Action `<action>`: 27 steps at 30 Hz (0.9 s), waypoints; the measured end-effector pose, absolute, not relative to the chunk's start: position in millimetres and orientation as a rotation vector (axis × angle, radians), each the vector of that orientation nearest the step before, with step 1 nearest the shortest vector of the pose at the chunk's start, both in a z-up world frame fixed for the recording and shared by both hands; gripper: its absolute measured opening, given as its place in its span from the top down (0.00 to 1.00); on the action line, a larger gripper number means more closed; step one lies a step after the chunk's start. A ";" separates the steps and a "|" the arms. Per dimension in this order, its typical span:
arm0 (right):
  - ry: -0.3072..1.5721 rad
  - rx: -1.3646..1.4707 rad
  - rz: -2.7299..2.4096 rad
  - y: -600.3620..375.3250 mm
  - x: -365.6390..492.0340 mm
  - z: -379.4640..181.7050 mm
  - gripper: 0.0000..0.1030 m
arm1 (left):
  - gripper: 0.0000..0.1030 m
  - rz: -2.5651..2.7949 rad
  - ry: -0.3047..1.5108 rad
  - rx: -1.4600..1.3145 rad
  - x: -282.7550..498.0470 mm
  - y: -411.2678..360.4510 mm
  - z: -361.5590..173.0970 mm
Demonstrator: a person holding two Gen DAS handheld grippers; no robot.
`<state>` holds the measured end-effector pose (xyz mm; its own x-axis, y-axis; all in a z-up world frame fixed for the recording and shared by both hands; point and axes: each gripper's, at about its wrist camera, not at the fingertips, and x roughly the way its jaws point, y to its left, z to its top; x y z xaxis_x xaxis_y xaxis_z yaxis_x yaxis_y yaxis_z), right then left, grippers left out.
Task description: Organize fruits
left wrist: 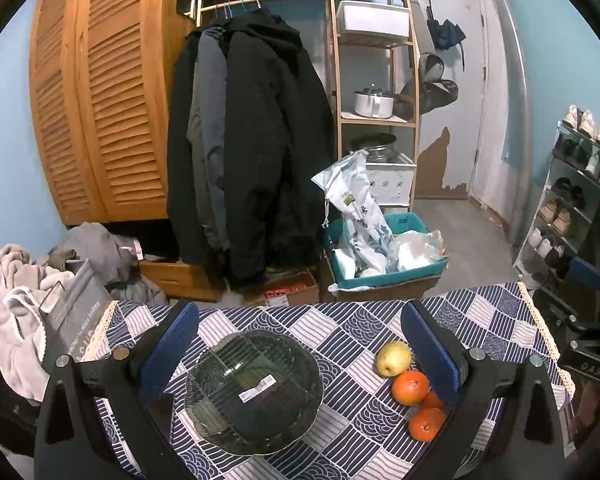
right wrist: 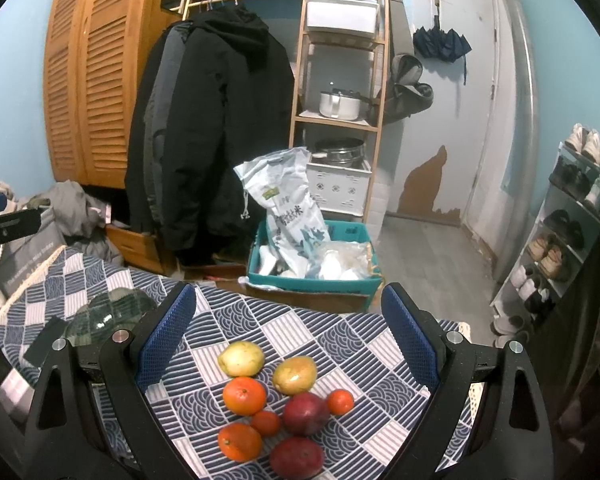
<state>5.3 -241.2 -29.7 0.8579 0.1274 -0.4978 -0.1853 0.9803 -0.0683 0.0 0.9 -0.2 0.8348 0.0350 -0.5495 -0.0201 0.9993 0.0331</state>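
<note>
On the left we hold the left gripper (left wrist: 298, 354) spread wide and empty above the glass bowl (left wrist: 256, 392), which sits on the checked tablecloth (left wrist: 340, 328) with nothing in it but a white sticker. To its right, in the same view, lie a yellow pear (left wrist: 394, 358) and a large orange (left wrist: 411, 387), well apart from the bowl.

Further right, we keep the right gripper (right wrist: 288, 336) released too, its blue pads framing the whole pile of fruit without touching any piece: a second pear (right wrist: 295, 375), a small tangerine (right wrist: 340, 401), a red apple (right wrist: 306, 413), another red apple (right wrist: 296, 458) at the bottom edge.

As we judge it, nothing is sorted yet. Every fruit rests on the cloth, the bowl waits empty, and the whole job remains.
</note>
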 end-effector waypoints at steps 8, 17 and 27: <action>0.515 -0.115 0.164 -241.5 5.2 -29.2 0.11 | 0.01 0.016 0.585 0.040 -1.1 -2.4 -4.5; 0.516 -0.114 0.165 -241.3 5.4 -27.7 0.11 | 0.01 0.018 0.587 0.050 -0.8 -4.6 -5.7; 0.518 -0.113 0.164 -239.7 4.4 -29.0 0.11 | 0.01 0.014 0.595 0.040 0.5 -5.3 -6.5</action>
